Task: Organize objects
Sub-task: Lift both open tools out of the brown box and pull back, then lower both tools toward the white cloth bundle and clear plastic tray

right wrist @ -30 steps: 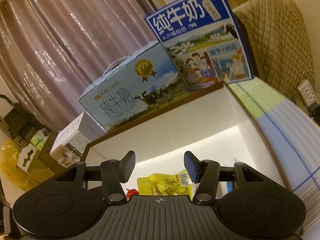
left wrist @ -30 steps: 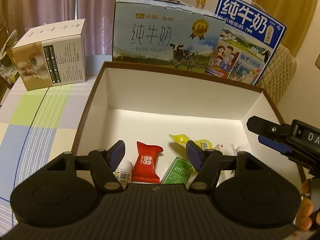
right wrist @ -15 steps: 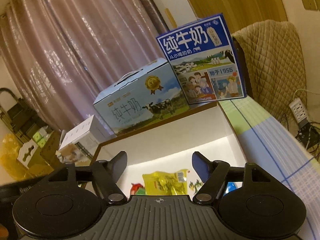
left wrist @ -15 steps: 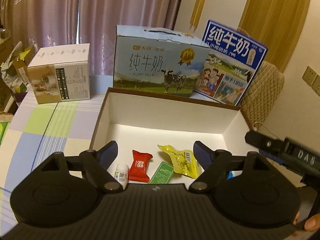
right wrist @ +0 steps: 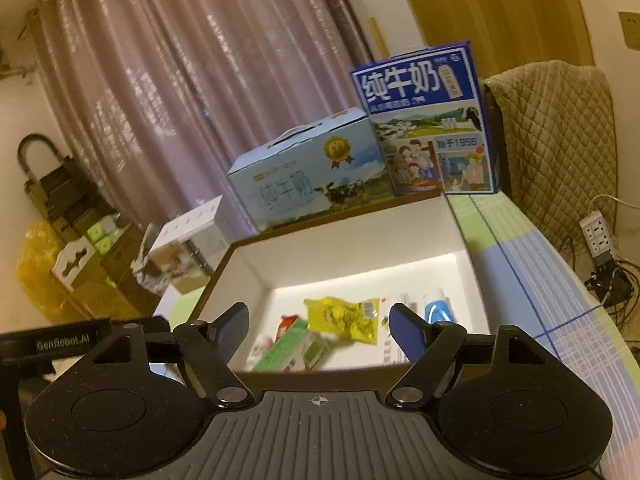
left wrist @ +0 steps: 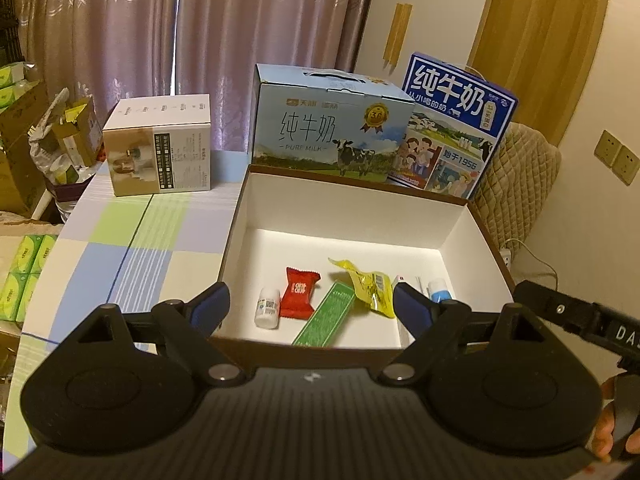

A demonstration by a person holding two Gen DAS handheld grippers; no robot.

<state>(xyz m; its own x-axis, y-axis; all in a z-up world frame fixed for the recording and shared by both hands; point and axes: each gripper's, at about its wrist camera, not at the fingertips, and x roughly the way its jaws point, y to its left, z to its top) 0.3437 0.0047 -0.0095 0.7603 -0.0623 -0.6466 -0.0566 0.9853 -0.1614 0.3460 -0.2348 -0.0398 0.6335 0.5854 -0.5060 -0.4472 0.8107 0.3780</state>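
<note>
Box: open white cardboard box with brown rim (left wrist: 352,216), on the checked bench (left wrist: 132,248).
Inside box: small white bottle (left wrist: 267,307), red candy wrapper (left wrist: 298,292), green flat packet (left wrist: 326,318), yellow snack pouch (left wrist: 370,286), blue-and-white tube (left wrist: 440,290), all near its front wall.
Left claw (left wrist: 310,312): released, empty, above the box's front rim.
Right claw (right wrist: 318,328): released, empty, over the same rim.
Behind box: pale blue milk carton (left wrist: 328,128), dark blue milk carton (left wrist: 456,120).
Left of box: small white carton (left wrist: 160,148).
</note>
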